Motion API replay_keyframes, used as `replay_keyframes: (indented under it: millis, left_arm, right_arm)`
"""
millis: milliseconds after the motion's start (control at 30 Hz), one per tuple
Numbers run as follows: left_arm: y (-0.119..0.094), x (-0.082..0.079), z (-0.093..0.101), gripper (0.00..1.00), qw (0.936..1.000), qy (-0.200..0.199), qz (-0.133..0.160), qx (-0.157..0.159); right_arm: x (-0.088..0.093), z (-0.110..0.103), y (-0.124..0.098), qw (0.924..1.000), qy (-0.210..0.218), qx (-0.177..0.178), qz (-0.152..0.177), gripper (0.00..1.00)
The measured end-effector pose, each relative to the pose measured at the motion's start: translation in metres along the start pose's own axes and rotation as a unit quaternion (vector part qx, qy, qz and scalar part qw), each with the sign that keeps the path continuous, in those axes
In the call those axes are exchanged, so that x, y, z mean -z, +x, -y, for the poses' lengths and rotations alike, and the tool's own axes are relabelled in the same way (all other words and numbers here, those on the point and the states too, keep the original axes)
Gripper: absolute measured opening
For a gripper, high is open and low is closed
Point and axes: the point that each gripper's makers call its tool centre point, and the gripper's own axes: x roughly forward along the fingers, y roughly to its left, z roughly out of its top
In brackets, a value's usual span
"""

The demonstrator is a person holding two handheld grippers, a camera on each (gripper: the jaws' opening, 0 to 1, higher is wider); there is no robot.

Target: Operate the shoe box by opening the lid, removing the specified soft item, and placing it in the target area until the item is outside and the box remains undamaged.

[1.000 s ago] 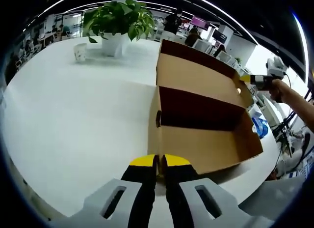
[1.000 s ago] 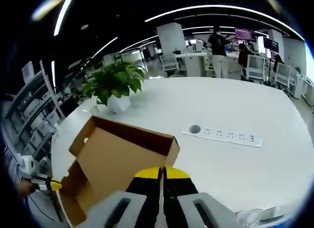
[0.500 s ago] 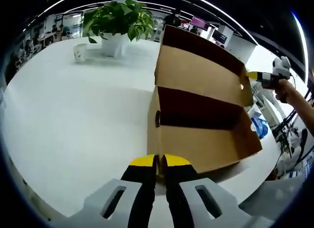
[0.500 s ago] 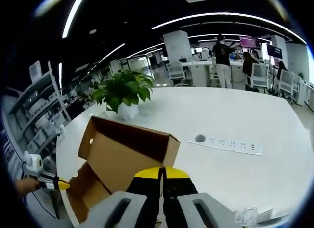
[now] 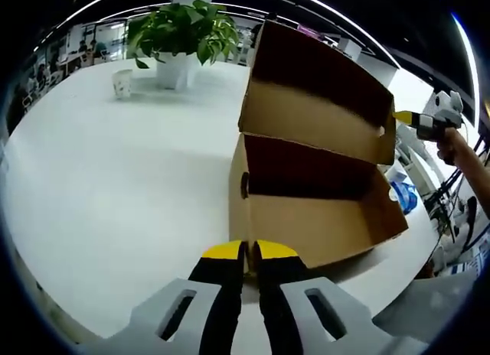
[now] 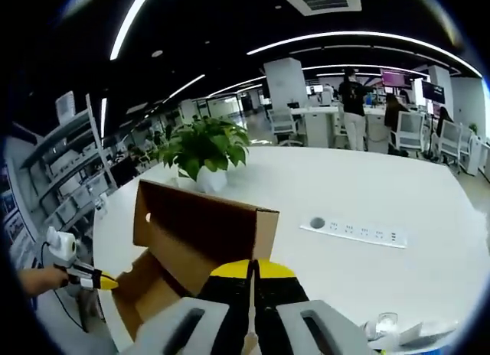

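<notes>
Left gripper view: the left gripper [image 5: 249, 252], black with yellow tips, has its jaws pressed together on the near edge of the brown corrugated-cardboard shoe box [image 5: 306, 217], low at its front corner; it looks to be pinching that wall, steadying the box. The box sits on a white round table [image 5: 115, 179]. Its hinged cardboard lid [image 5: 321, 95] stands raised, tilted up and back over the open cavity. Interior is shadowed; what floor shows is bare cardboard. No soft item can be made out, so its position inside cannot be told. The right gripper [image 5: 406, 119] is at the lid's far corner, held by a hand [image 5: 452, 144]. A green potted plant in a white pot [image 5: 180, 37] and a small white cup [image 5: 122, 81] stand well apart at the table's far side.

Right gripper view: the right gripper's jaws are closed, tips together at the lid's edge, apparently clamping it. The lid's inner face shows, box body below. The left gripper is seen at lower left by the box's corner. A white power strip [image 6: 354, 231] lies on the table beyond.

Step in hand: opening the lid, nearly fully raised. Next, in my judgement: swing the lid past upright so it stays, release it gently without creasing the hinge, then look inside for the soft item.
</notes>
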Motion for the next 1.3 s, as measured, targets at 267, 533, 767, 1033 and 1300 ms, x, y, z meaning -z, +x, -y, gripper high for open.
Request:
replay_keyframes:
  millis: [267,533,767,1033,1300]
  left_arm:
    - [0.000,0.000,0.000,0.03,1.0000,0.003,-0.001,0.000]
    - [0.000,0.000,0.000,0.03,1.0000,0.005,0.000,0.001]
    - [0.000,0.000,0.000,0.04,1.0000,0.001,0.005,0.005]
    - [0.000,0.000,0.000,0.04,0.9999,0.008,0.008,0.003]
    - [0.000,0.000,-0.001,0.04,0.9998,0.007,0.016,0.003]
  right_arm:
    - [0.005,-0.012,-0.016,0.9999,-0.011,-0.002,0.010,0.00]
    - [0.006,-0.016,-0.023,0.9996,-0.020,-0.001,0.018,0.00]
    - [0.011,-0.021,-0.031,0.9997,-0.008,-0.007,0.024,0.00]
    - [0.018,-0.026,-0.036,0.9994,-0.002,-0.008,0.034,0.00]
    - [0.028,-0.028,-0.042,0.9992,0.006,-0.010,0.039,0.00]
